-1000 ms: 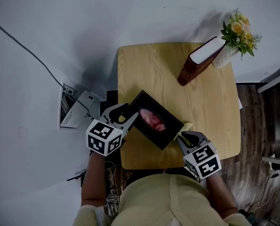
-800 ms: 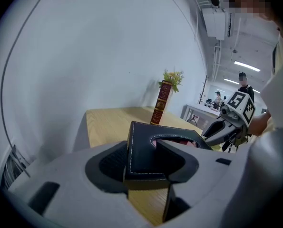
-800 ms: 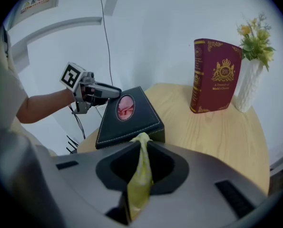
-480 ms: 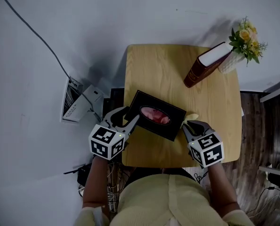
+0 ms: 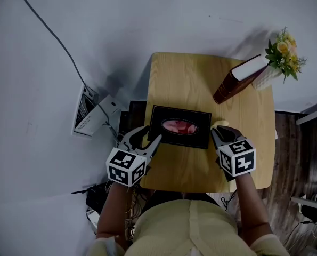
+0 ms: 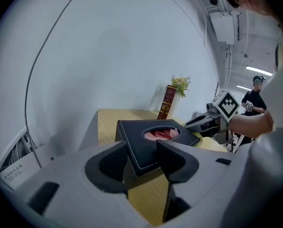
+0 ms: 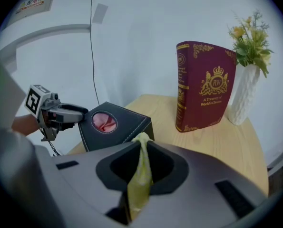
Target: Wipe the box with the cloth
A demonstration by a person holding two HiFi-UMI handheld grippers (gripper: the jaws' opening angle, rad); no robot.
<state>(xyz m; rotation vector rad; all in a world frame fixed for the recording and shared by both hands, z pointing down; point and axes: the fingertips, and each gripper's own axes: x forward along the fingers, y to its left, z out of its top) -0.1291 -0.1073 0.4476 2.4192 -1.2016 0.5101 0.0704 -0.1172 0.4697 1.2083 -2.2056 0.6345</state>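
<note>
- The left claw [image 6: 142, 151] is pressed onto the near left corner of the box [image 5: 161, 122]. The stitched black corner sits between its jaws, in contact on both sides.
- The right claw [image 7: 141, 146] is pinched on the yellow cloth [image 7: 139, 179], a folded strip of which stands up between the jaws. Its tip is just beside the box's right end; I cannot tell whether it actually touches.
- The change is in the box. A second ago it lay skewed across the bench [image 5: 185, 79], one corner pointing at the person. Now it lies square to the bench edges, its long side running across and the oval opening with the pink tissue [image 5: 179, 126] facing up.
- Both claws have kept their places on it through the turn, the left at the corner and the right at the opposite end.
- I judge this to be a repositioning step: the left claw steadies the box and presents a fresh face, so the cloth can be drawn along the right end or the top. Wiping appears under way rather than finished.
- Farther off, the red book [image 5: 238, 81] leans against the white vase [image 5: 263, 78] of flowers [image 5: 286, 51] at the far right corner, well apart from the work and unmoved.
</note>
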